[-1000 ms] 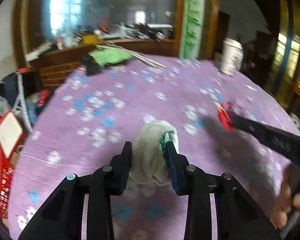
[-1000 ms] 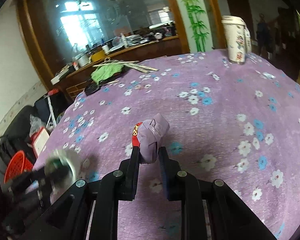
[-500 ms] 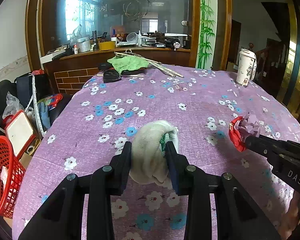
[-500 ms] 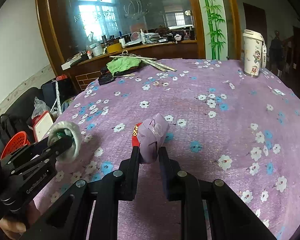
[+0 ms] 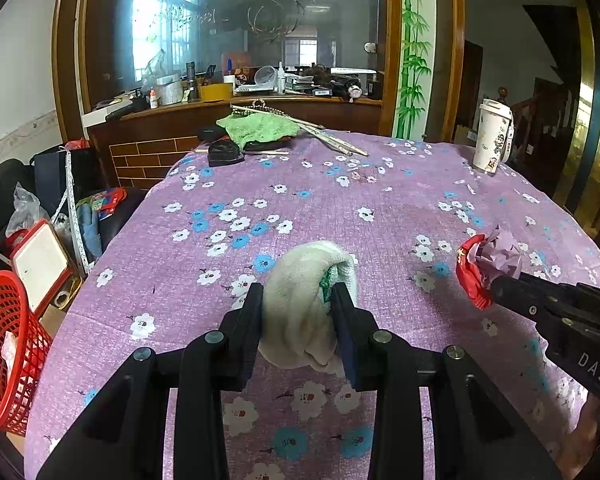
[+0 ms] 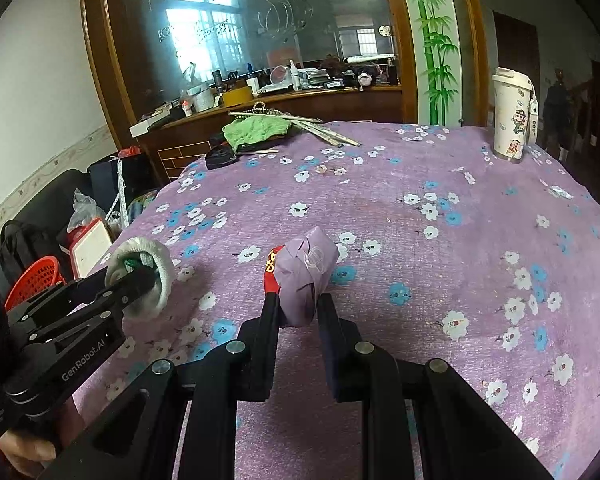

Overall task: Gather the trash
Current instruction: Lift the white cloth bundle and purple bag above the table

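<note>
My left gripper (image 5: 298,300) is shut on a crumpled white wad (image 5: 304,304) with a green scrap inside, held above the purple flowered tablecloth (image 5: 340,208). My right gripper (image 6: 298,304) is shut on a purple paper ball (image 6: 306,272) with a red wrapper at its left side. In the left wrist view the right gripper (image 5: 490,286) comes in from the right edge with the purple and red trash (image 5: 488,264). In the right wrist view the left gripper (image 6: 138,278) shows at the left with the white wad (image 6: 156,264). A red mesh basket (image 5: 4,344) stands on the floor left of the table.
At the table's far end lie a green cloth (image 5: 258,128), a black pouch (image 5: 224,154) and long sticks (image 5: 324,134). A white lidded cup (image 5: 494,140) stands far right. Bags and a red-framed board (image 5: 40,264) crowd the floor on the left. A hand (image 6: 24,446) holds the left gripper.
Both views have steadied from a blurred, tilted look a second ago. The right gripper with its purple ball has shifted slightly sideways and rolled level. Both grips are unchanged.
</note>
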Demonstrator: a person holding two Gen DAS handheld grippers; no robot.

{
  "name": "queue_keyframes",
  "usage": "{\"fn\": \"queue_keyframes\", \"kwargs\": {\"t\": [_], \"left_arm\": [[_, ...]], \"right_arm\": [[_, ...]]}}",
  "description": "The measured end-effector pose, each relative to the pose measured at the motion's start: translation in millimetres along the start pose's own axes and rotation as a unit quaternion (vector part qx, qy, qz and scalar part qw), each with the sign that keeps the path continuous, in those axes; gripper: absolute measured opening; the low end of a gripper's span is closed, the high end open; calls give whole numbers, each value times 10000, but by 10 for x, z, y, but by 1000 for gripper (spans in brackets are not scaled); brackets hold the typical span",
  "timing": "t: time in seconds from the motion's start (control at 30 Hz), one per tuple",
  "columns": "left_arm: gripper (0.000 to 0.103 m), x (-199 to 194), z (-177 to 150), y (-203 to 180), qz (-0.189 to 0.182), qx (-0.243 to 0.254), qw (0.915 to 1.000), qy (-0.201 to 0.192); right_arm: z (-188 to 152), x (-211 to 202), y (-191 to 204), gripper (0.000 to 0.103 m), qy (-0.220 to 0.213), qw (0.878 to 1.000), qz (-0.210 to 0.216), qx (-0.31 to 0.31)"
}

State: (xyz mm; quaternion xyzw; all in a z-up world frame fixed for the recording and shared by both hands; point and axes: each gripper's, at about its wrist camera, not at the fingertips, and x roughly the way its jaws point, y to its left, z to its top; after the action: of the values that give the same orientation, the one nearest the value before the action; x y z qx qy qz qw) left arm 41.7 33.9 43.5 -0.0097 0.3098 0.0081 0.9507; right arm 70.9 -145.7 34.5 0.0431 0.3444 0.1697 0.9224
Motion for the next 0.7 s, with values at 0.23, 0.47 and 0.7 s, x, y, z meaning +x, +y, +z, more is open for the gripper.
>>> {"fn": "queue_keyframes", "kwargs": {"t": [0.23, 0.47, 0.7], "left_arm": [[33, -10, -7, -1, -1, 11, 10000, -9], [33, -12, -8, -5, 11, 21, 10000, -20], [33, -16, -10, -2, 16, 19, 10000, -20]], "right_arm": [[0, 4, 0, 21, 11, 10000, -1, -8], [4, -5, 8, 21, 7, 10000, -14, -7], [6, -4, 5, 21, 6, 10000, -27, -6]]}}
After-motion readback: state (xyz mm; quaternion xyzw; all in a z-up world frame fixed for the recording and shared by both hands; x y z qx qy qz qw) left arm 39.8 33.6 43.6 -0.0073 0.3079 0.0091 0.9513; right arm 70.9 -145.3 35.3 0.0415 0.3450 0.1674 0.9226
